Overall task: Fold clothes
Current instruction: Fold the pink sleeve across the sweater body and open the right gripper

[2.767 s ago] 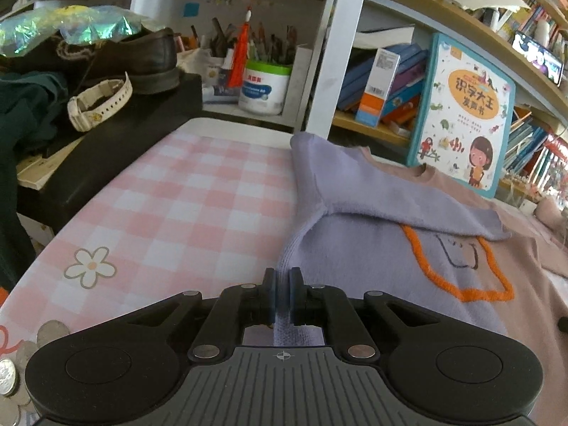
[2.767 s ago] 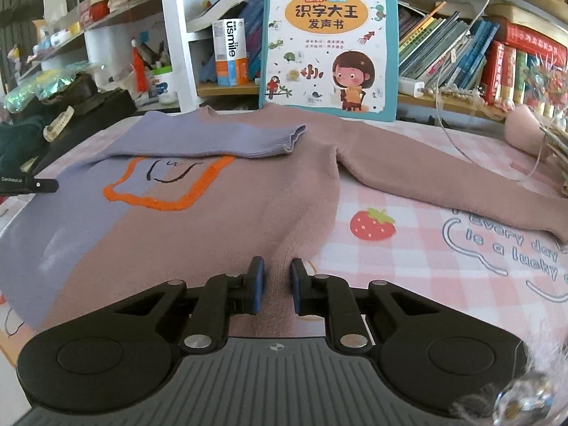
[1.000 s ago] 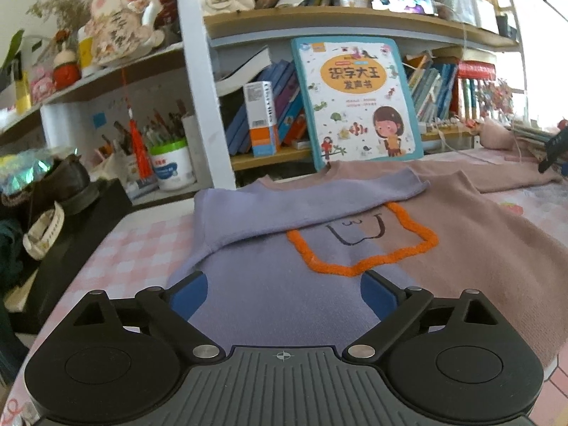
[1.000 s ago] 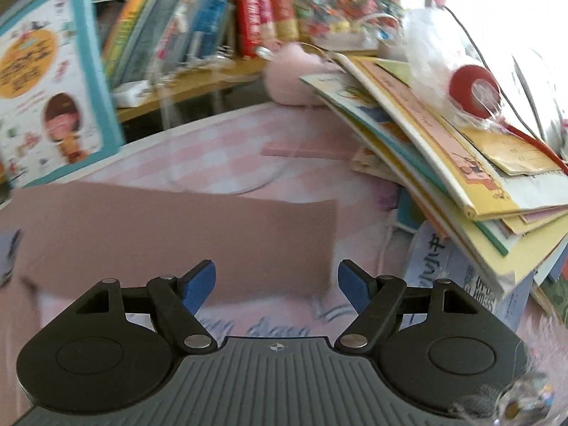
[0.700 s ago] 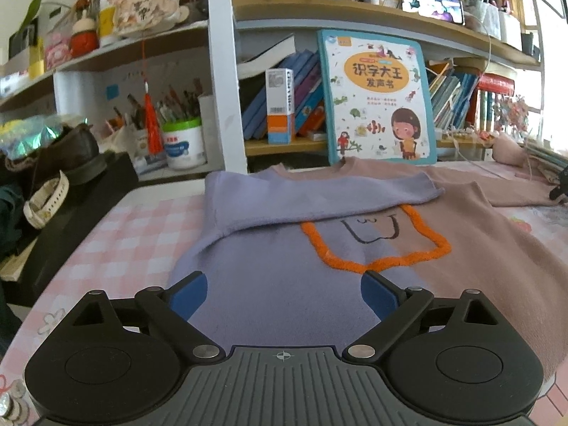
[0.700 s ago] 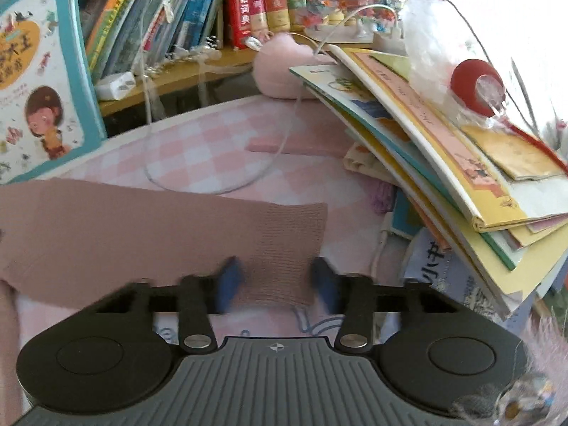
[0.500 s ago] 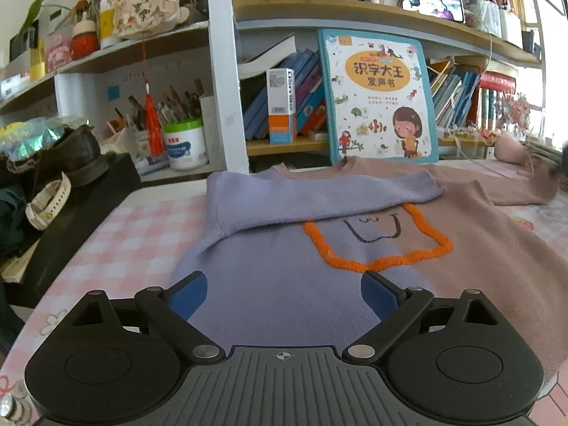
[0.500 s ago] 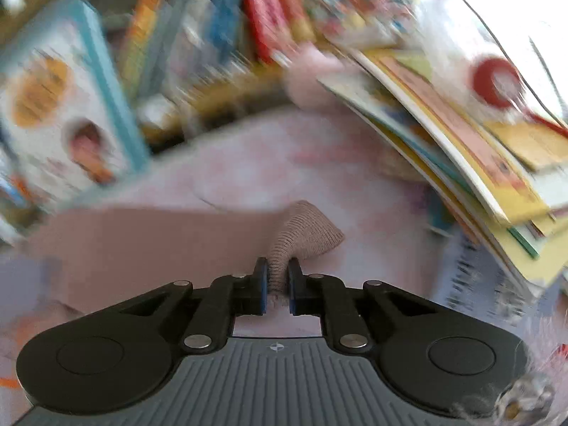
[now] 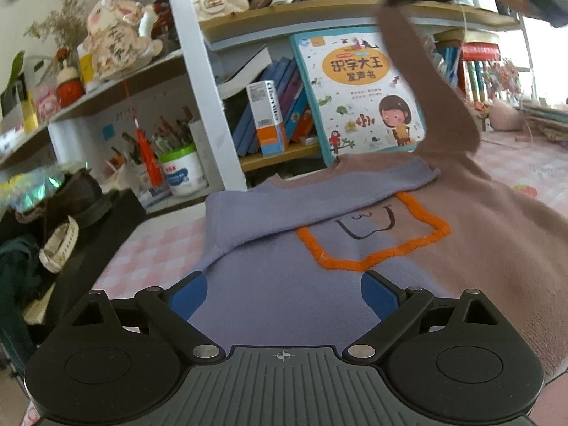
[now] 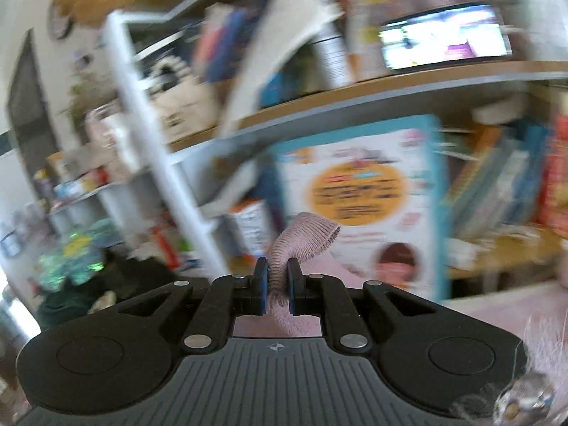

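Observation:
A lilac and dusty-pink sweater (image 9: 355, 269) with an orange stitched outline lies flat on the pink checked table. Its lilac sleeve (image 9: 319, 195) is folded across the chest. My left gripper (image 9: 284, 293) is open and empty, low over the lilac hem. My right gripper (image 10: 277, 285) is shut on the ribbed cuff of the pink sleeve (image 10: 301, 241). In the left wrist view that pink sleeve (image 9: 426, 81) rises high above the sweater toward the top right. The right wrist view is motion-blurred.
A bookshelf stands behind the table with a children's book (image 9: 358, 88) propped upright, a white pen tub (image 9: 181, 174) and a small box (image 9: 269, 117). A black case with a shoe (image 9: 71, 198) and a wristband sits at the left table edge.
My right gripper shut on the pink sleeve cuff and lifted it up and leftward, over the sweater. My left gripper stayed open above the hem.

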### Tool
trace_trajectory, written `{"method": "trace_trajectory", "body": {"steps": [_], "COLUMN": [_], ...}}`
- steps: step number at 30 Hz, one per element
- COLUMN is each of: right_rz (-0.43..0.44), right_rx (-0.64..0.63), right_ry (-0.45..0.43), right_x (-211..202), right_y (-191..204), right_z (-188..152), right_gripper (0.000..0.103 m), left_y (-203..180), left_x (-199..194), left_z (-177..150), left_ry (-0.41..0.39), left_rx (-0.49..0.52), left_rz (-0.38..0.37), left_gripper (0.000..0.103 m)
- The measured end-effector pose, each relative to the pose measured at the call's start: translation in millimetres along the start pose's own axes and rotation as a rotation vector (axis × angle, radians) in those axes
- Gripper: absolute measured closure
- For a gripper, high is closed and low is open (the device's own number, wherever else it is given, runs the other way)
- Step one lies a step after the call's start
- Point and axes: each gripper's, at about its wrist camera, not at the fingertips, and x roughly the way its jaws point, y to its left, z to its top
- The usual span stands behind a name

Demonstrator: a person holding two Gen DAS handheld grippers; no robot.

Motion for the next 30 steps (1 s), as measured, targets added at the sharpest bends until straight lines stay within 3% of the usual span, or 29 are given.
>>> {"method": "trace_trajectory", "body": {"steps": [6, 12, 26, 30], "right_rz": [0.095, 0.106, 0.112, 0.165], "right_rx": [-0.017, -0.048, -0.045, -0.031], "right_ry": [0.073, 0.143, 0.23, 0.226], "right_x": [68, 113, 152, 147], "right_y": [44, 67, 72, 73], "right_z": [-8, -28, -56, -57], "right_gripper": [0.093, 0.093, 0.091, 0.077], "left_y": [-1, 4, 3, 2], "left_x": [0, 3, 5, 7], "left_z": [0, -1, -2, -2], "left_ry": [0.0, 0.008, 0.02, 0.031], "left_rx": [0.013, -0.016, -0.008, 0.0], "left_rz": [-0.018, -0.038, -0.045, -0.039], "left_gripper": [0.006, 0.006, 0.005, 0.005]}}
